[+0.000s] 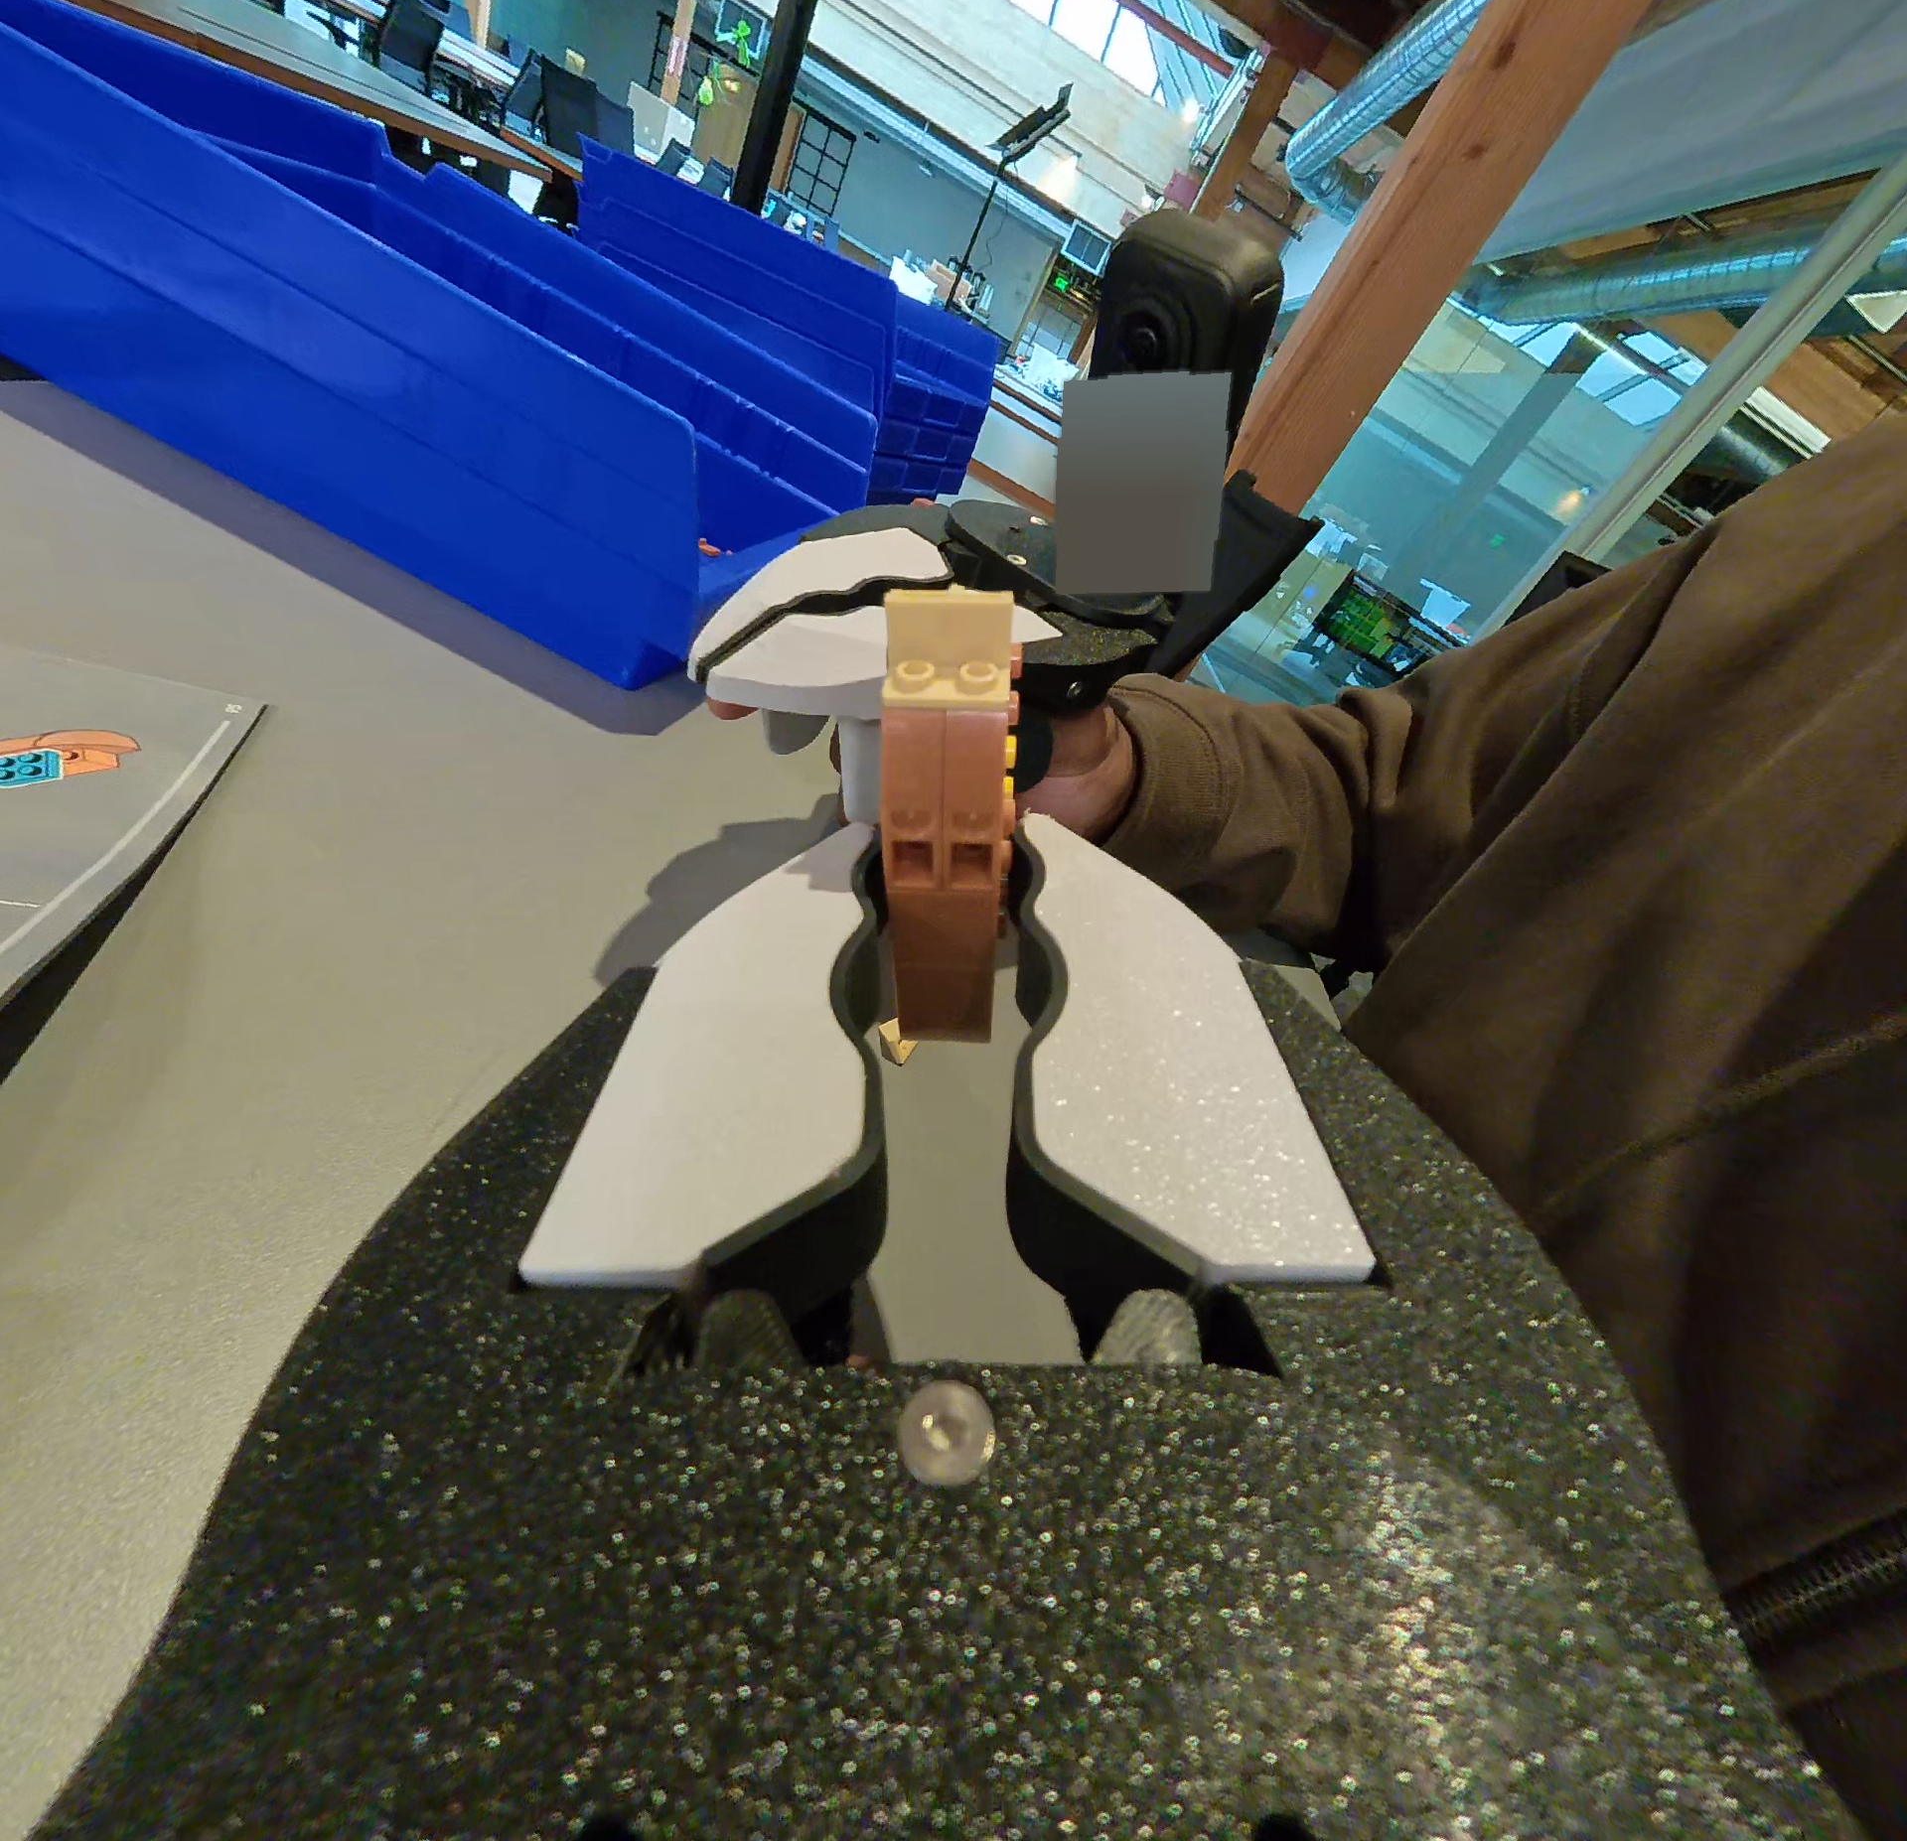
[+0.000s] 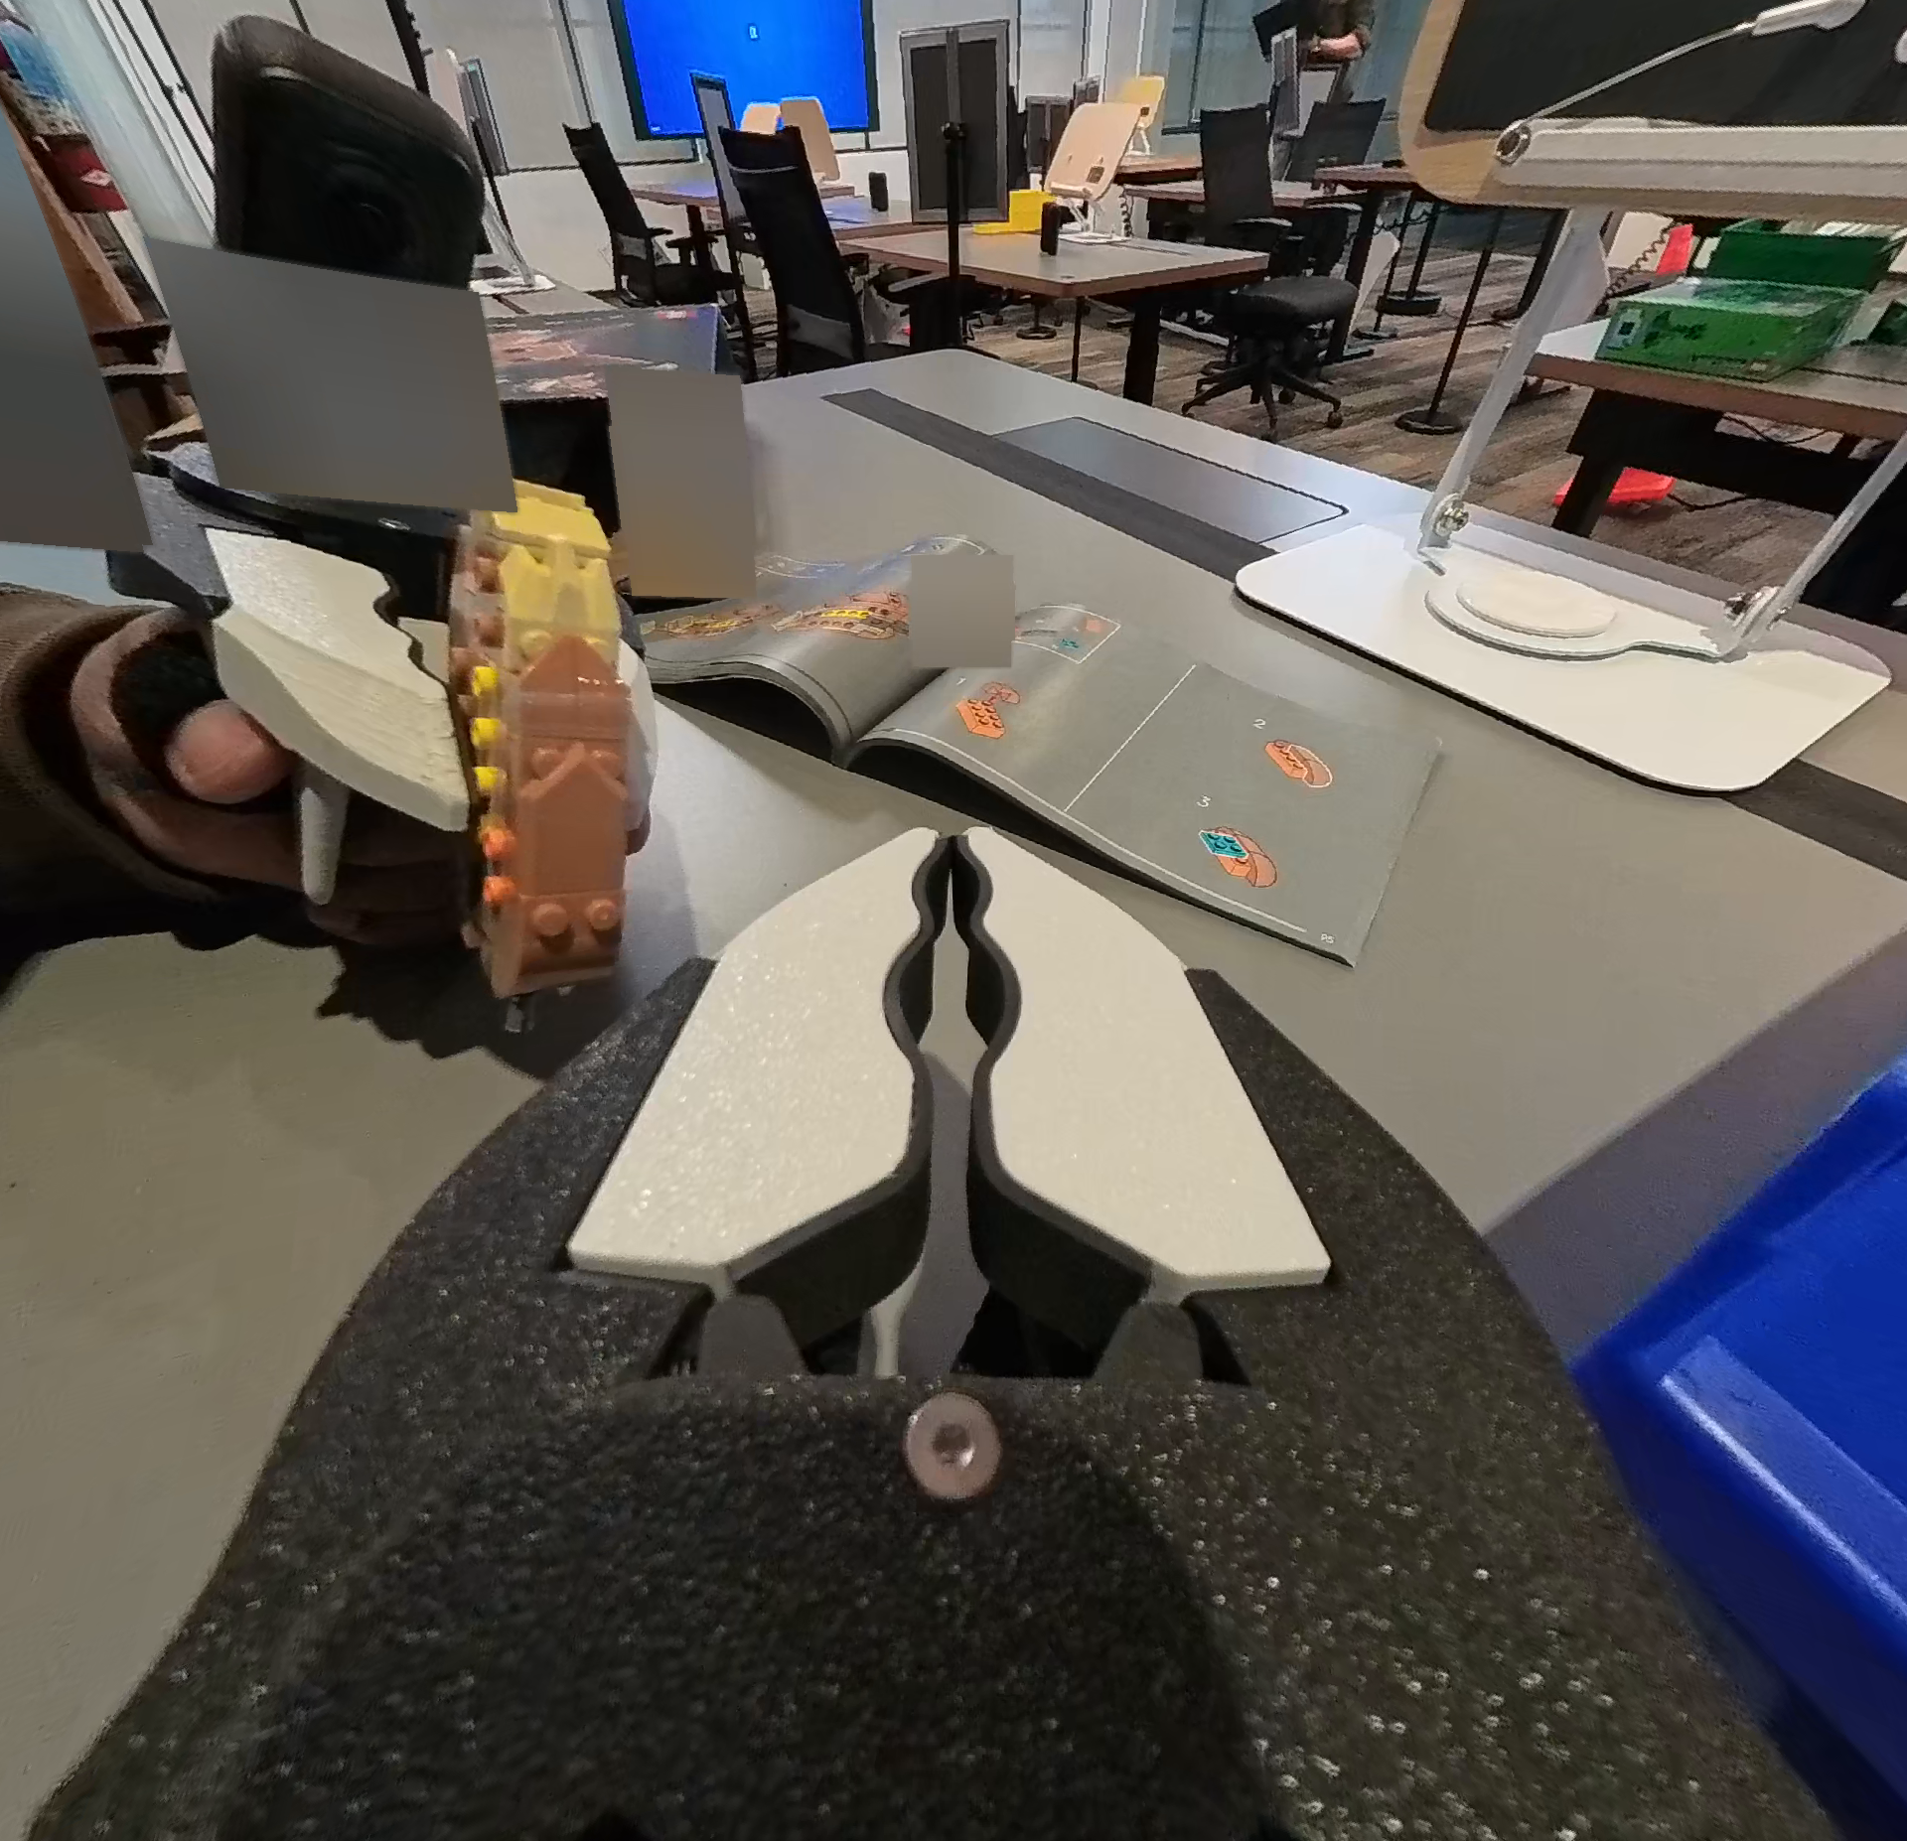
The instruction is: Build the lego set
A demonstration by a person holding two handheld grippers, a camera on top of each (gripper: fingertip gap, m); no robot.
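My left gripper (image 1: 944, 853) is shut on a lego assembly (image 1: 944, 760) of brown and reddish-brown bricks with a tan piece on top and yellow studs on its side. It holds the assembly upright just above the grey table (image 1: 361, 966). The right wrist view shows this gripper (image 2: 557, 811) at the left, with the assembly (image 2: 562, 760) between its fingers. My right gripper (image 2: 949, 844) is shut with nothing between its fingers and points toward the open instruction booklet (image 2: 1135, 760). In the left wrist view it (image 1: 710, 669) sits just behind the assembly.
Blue storage bins (image 1: 413, 399) stand along the table's far side, and one (image 2: 1775, 1430) is at the right gripper's right. A white stand base (image 2: 1548, 657) lies behind the booklet, whose corner (image 1: 93, 842) also shows at the left. A person's brown sleeve (image 1: 1548, 915) is on the right. Left tips to right tips: about 7 cm.
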